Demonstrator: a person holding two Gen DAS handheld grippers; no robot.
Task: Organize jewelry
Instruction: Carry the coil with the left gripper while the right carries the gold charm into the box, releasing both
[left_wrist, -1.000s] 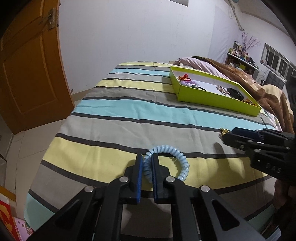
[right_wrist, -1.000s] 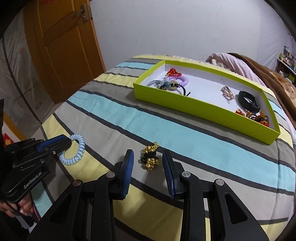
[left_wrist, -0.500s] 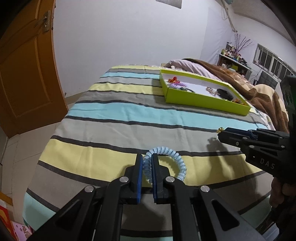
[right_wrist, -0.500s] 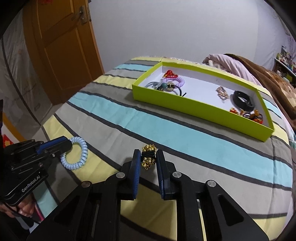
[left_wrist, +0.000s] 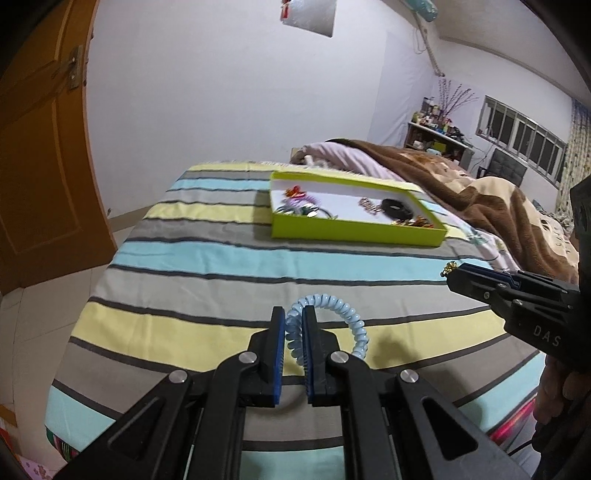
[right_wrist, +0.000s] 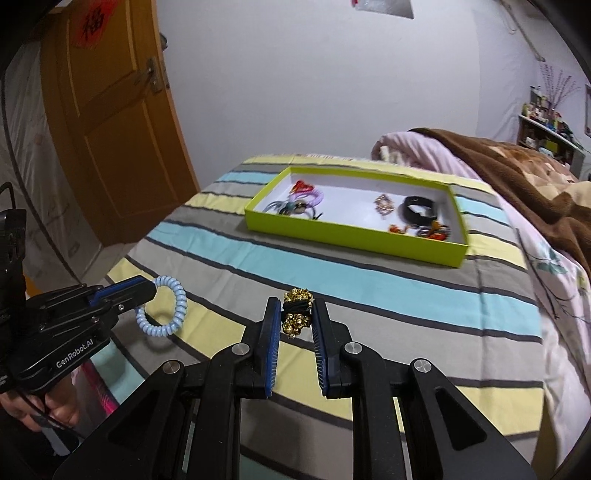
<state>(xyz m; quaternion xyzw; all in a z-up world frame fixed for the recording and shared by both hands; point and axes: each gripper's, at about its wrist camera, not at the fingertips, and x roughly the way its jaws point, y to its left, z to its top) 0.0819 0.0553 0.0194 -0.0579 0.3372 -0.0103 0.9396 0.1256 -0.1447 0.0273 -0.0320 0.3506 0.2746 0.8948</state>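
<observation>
My left gripper (left_wrist: 293, 321) is shut on a pale blue spiral hair tie (left_wrist: 347, 315) and holds it above the striped bed; it also shows in the right wrist view (right_wrist: 168, 306). My right gripper (right_wrist: 295, 314) is shut on a gold beaded hair tie with a black band (right_wrist: 297, 312), lifted off the bed; its tip shows in the left wrist view (left_wrist: 450, 267). A lime green tray (right_wrist: 351, 238) with a white inside lies further back on the bed and holds several hair ties and clips.
The striped bedspread (left_wrist: 221, 258) covers the bed. A brown blanket (left_wrist: 461, 192) and pink bedding (right_wrist: 424, 151) lie at the right. A wooden door (right_wrist: 110, 129) stands at the left. The bed's near edge drops to a tiled floor (left_wrist: 22, 332).
Both grippers have risen off the bed with their hair ties. The right gripper closed on the gold hair tie a second ago. The tray now looks further away.
</observation>
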